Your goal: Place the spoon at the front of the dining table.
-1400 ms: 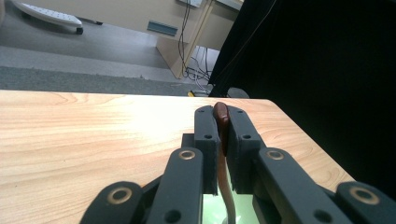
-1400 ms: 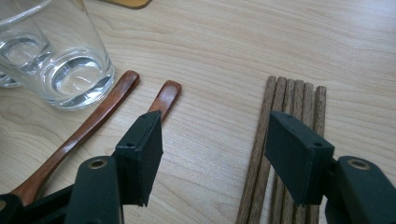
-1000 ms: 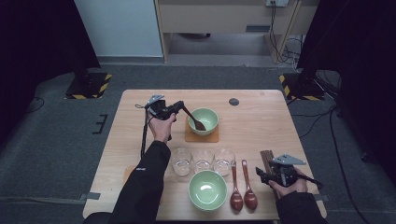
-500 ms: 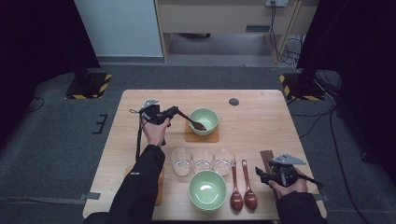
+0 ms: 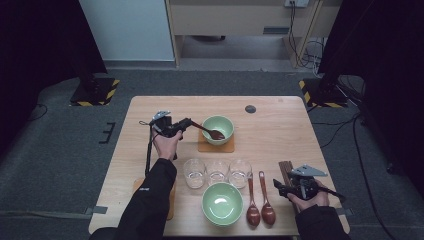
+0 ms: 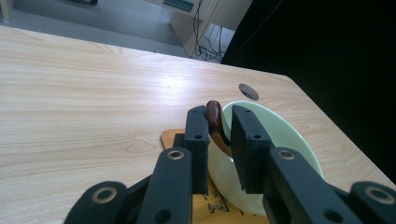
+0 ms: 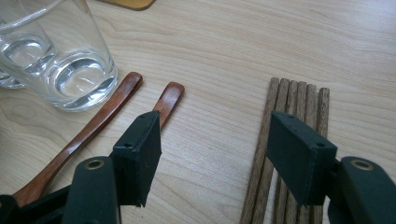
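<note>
The wooden spoon (image 5: pixel 210 132) is resting in the far green bowl (image 5: pixel 218 129) on its coaster. We are drawing the left gripper (image 5: pixel 186 123) back from it; its jaws have just been opening, the handle between them. Our right gripper (image 5: pixel 278 186) is idling, jaws apart, empty, beside the chopsticks (image 7: pixel 289 140).
</note>
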A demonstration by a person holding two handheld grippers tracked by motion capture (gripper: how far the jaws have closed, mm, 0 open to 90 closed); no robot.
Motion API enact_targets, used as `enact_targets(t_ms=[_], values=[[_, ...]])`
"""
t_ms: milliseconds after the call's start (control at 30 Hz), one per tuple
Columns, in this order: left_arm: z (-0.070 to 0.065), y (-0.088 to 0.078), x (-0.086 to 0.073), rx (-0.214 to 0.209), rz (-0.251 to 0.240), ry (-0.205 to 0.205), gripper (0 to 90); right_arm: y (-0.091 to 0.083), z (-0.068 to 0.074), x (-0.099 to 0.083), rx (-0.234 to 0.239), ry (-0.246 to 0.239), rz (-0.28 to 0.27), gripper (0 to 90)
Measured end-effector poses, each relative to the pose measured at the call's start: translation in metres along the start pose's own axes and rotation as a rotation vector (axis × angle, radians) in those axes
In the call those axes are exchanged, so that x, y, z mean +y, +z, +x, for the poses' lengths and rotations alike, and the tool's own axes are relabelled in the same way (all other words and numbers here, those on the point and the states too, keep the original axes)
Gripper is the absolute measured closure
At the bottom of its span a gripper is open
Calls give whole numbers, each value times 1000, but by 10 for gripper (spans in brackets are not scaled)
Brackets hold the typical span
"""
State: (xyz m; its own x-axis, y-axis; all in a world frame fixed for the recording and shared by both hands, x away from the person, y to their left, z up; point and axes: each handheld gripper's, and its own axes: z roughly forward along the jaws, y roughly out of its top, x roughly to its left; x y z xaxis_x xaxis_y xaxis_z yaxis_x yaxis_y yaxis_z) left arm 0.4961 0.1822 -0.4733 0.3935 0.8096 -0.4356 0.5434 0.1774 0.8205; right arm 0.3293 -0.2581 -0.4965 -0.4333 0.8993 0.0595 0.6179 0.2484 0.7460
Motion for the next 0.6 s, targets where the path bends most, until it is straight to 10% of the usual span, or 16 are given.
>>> enact_targets(t_ms=[600], values=[[8, 0, -6, 44, 28, -22, 628, 0, 0, 0, 0, 2, 2, 355]])
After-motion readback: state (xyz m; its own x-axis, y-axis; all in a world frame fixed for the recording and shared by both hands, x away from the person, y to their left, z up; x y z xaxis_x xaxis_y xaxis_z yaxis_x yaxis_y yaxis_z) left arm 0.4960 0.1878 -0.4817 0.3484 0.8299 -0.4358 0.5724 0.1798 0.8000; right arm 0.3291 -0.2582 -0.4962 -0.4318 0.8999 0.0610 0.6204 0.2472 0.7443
